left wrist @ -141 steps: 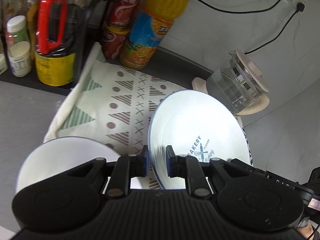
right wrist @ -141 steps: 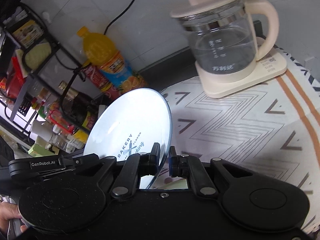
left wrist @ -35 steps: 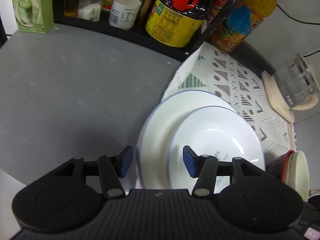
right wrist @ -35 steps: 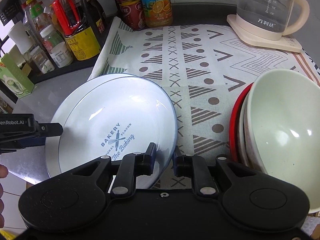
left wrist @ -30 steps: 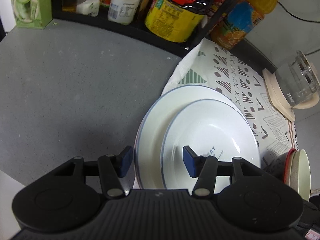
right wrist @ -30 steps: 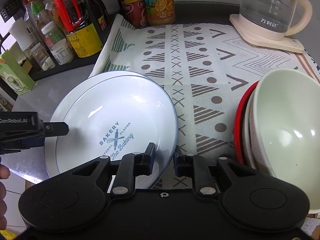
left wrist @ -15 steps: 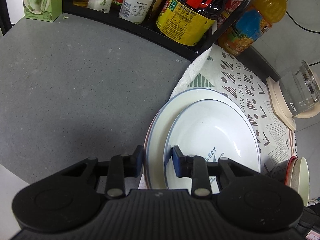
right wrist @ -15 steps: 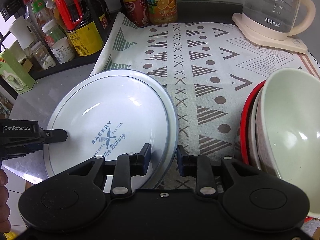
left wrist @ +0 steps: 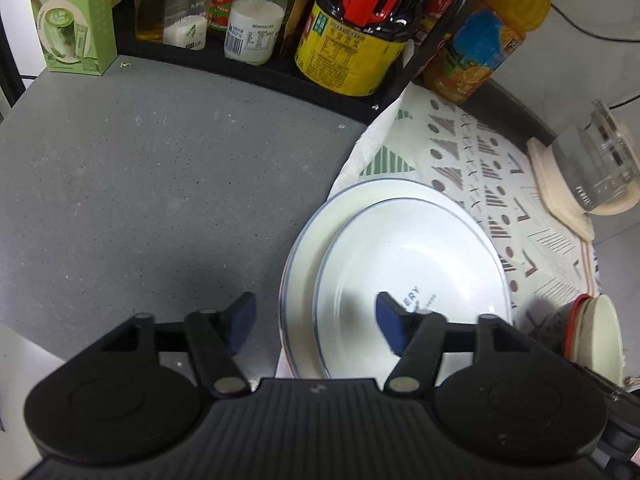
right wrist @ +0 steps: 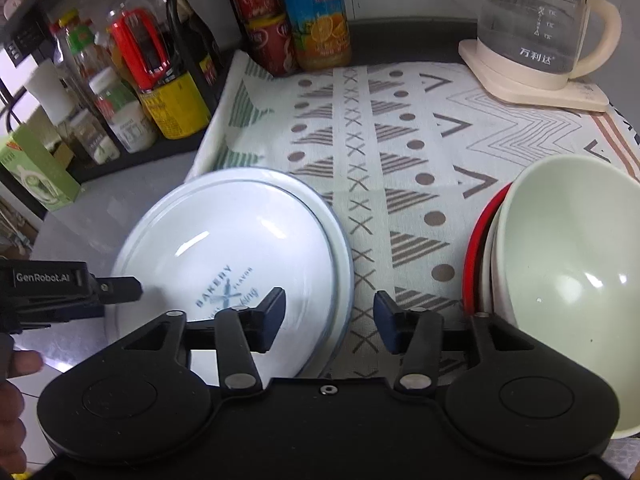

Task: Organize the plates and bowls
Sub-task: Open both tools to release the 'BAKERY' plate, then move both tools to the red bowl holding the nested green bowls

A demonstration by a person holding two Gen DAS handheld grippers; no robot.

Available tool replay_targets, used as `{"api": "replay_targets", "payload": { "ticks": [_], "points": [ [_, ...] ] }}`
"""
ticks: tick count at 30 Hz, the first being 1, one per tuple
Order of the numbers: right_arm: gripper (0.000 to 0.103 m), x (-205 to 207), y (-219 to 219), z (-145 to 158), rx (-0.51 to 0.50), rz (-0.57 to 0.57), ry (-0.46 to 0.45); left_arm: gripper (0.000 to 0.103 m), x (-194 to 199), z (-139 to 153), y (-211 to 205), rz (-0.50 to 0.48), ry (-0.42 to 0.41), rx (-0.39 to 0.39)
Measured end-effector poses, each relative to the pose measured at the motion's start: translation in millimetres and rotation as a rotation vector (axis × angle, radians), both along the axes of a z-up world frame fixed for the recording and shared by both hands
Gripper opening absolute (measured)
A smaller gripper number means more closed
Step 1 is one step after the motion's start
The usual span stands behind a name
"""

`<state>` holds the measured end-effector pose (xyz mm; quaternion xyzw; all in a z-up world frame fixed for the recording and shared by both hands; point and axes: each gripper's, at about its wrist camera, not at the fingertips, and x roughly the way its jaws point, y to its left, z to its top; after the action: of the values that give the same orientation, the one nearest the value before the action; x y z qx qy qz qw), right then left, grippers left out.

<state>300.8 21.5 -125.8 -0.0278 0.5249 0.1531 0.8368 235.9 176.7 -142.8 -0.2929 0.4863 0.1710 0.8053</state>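
Left gripper (left wrist: 312, 322) fingers spread wide, straddling rim of white blue-rimmed stacked plates (left wrist: 412, 264). Right gripper (right wrist: 330, 316) fingers apart, holding nothing. Pale green nested bowls (right wrist: 568, 280) beside.

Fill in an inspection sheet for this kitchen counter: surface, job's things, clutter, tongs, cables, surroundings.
Surface: grey counter, part covered by a patterned cloth.
Job's things: Bakery plate nested on a wider plate; pale bowl stacked in white and red ones.
Clutter: kettle, juice bottle, cans, green carton.
Tongs: left tongs and right tongs both open, holding nothing, straddling the plates' rims.
Cables: black cord on the wall.
Surroundings: black rack of sauce bottles and jars.
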Motion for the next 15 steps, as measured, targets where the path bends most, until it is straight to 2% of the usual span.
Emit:
{"api": "replay_targets", "payload": {
  "ticks": [3,5,8,13,15],
  "points": [
    [0.062,-4,2,7,0.012,0.012,-0.009,0.077,-3,7,-2,-0.009,-0.002,0.019],
    [0.074,-8,2,11,0.021,0.018,-0.015,0.084,-6,11,-2,-0.017,0.007,0.02],
    [0.092,-13,2,17,0.035,0.021,-0.027,0.084,-10,15,-2,-0.031,0.038,0.026],
    [0.097,-18,-5,22,0.043,-0.002,-0.03,0.094,-21,19,3,-0.025,0.028,0.02],
    [0.099,-22,-6,24,0.048,-0.007,-0.032,0.101,-24,21,3,-0.03,0.026,0.018]
  ]
}}
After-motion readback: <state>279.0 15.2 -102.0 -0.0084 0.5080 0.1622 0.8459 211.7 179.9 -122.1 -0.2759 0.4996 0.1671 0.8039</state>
